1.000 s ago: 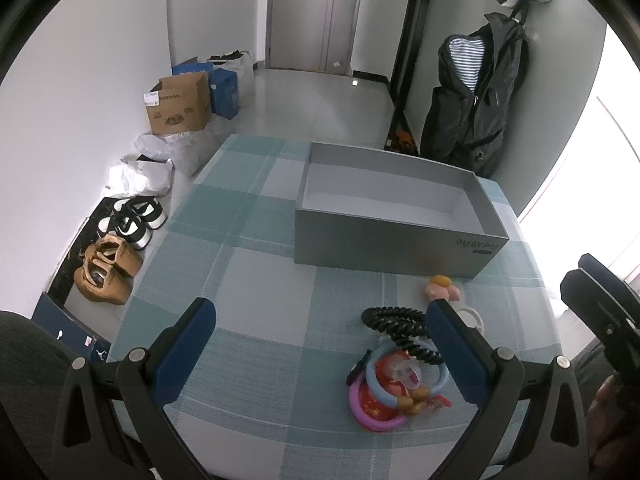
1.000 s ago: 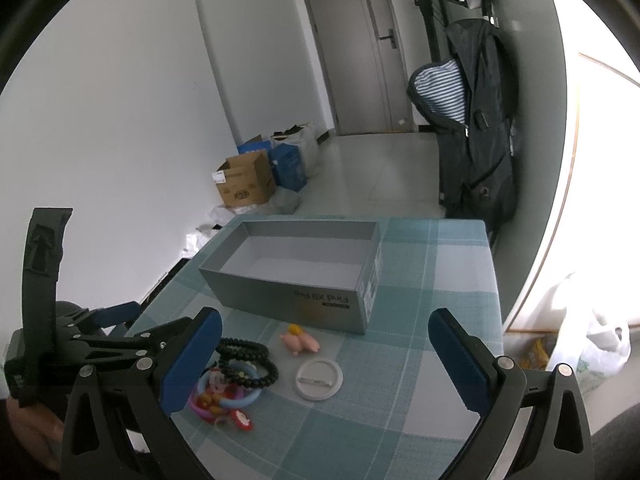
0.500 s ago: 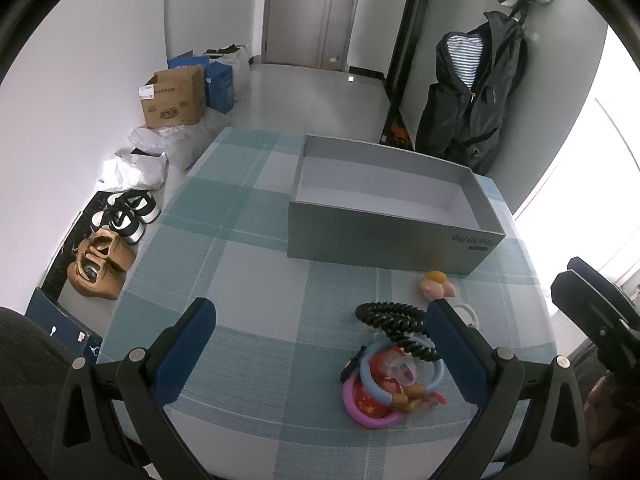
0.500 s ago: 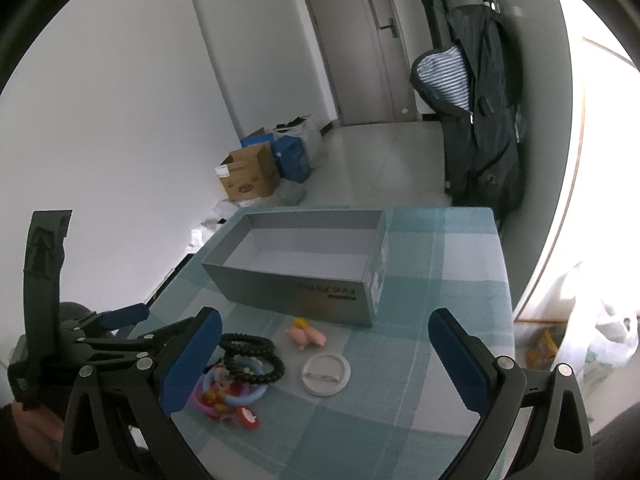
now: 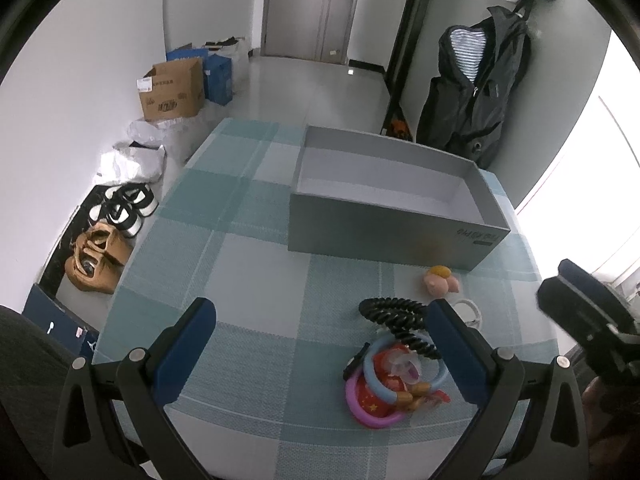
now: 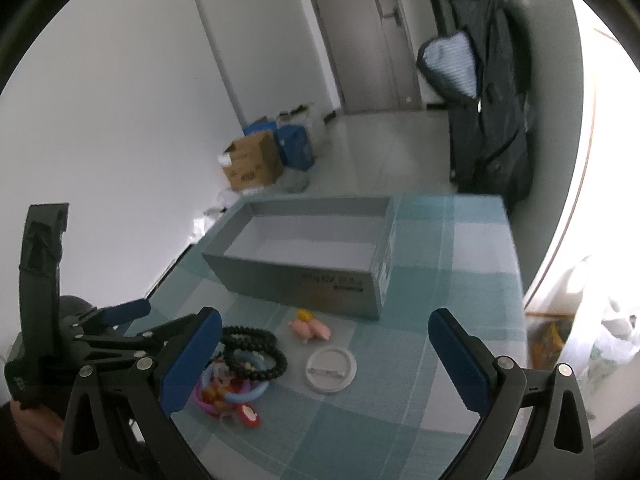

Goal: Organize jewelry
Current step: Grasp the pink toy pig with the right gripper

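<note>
An empty grey box [image 5: 392, 236] [image 6: 304, 276] stands open on the checked tablecloth [image 5: 248, 280]. In front of it lie a pile of coloured bangles [image 5: 394, 386] [image 6: 230, 392], a black beaded bracelet [image 5: 394, 314] [image 6: 252, 346], a small pink pig charm [image 5: 440, 282] [image 6: 310, 328] and a white ring-shaped disc [image 6: 330, 368]. My left gripper [image 5: 320, 350] hovers open above the near table, left of the pile. My right gripper [image 6: 324, 360] is open too, hovering over the disc and the pile.
The table's right edge [image 6: 516, 272] drops beside a bright window. On the floor at the left are shoes and a tan bag [image 5: 96, 256], a cardboard box [image 5: 172, 90] and blue boxes. A dark jacket [image 5: 476, 84] hangs by the door.
Both grippers have drifted forward toward the table, so the box and the jewelry pile look slightly nearer. Nothing on the table has moved, and both stay open.
</note>
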The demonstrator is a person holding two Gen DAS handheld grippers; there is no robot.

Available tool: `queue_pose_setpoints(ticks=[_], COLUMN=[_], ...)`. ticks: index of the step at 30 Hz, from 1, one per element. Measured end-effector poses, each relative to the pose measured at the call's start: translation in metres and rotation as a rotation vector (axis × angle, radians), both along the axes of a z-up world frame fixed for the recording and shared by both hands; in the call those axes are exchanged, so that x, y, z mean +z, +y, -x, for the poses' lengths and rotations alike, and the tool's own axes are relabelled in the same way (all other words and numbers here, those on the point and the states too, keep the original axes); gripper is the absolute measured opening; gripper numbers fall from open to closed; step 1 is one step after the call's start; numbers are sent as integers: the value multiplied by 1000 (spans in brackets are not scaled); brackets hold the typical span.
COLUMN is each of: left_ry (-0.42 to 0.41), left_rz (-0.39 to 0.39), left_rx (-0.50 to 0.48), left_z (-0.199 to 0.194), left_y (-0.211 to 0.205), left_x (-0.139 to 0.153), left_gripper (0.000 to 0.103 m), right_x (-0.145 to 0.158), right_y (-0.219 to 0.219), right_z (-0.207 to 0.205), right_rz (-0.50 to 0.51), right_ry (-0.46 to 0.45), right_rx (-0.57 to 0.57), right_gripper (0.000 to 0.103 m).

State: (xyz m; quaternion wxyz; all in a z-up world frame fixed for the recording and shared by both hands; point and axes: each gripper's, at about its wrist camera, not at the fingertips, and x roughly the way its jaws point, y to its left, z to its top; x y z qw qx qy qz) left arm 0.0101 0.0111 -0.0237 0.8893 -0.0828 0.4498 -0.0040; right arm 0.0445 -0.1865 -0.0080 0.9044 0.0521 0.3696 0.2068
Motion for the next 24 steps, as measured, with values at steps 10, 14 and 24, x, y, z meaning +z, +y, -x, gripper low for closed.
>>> queue_pose_setpoints(ticks=[10,14,24], left_ry=[61,84,120], left_rz=[53,71,146], left_rx=[23,28,3], left_z=[-7,-9,-12], left_y=[17,21,24], left_x=[-12,-17,-21], left_gripper=[102,102,102], right_x=[-37,-50,-60], right_y=[19,26,38], right_z=[-27,-39,-52], right_rz=[-22,-23,1], right_ry=[169,227,265], right_rx=[76,77,73], right_gripper=[91,79,35])
